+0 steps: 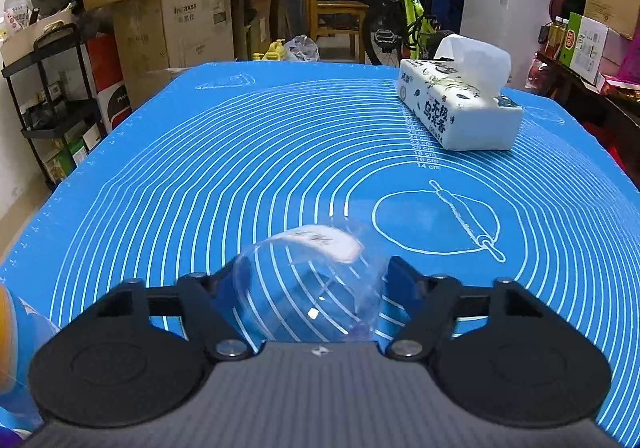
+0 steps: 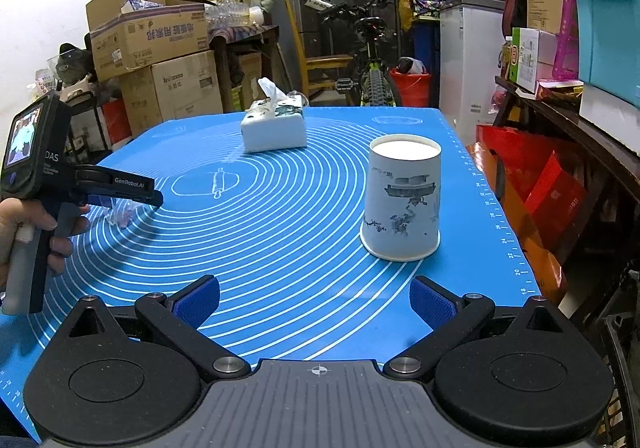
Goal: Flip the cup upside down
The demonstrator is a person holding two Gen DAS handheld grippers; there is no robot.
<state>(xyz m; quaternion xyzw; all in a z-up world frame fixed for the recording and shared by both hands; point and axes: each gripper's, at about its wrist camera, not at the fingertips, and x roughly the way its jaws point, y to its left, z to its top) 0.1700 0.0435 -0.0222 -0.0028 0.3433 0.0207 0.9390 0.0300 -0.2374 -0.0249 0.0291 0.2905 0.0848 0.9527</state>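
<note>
My left gripper (image 1: 310, 272) is shut on a clear plastic cup (image 1: 308, 288), which lies tilted between its fingers just above the blue mat (image 1: 240, 168). The same gripper and cup (image 2: 120, 210) show at the left of the right wrist view. A white paper cup (image 2: 402, 200) with an ink-painting print stands upside down on the mat, rim down, ahead and to the right of my right gripper (image 2: 316, 302). My right gripper is open and empty, a little short of the paper cup.
A white tissue pack (image 1: 460, 104) lies at the far side of the mat; it also shows in the right wrist view (image 2: 274, 126). Cardboard boxes (image 2: 160, 60), a bicycle (image 2: 368, 60) and shelves surround the table. The mat's right edge (image 2: 500, 216) is near the paper cup.
</note>
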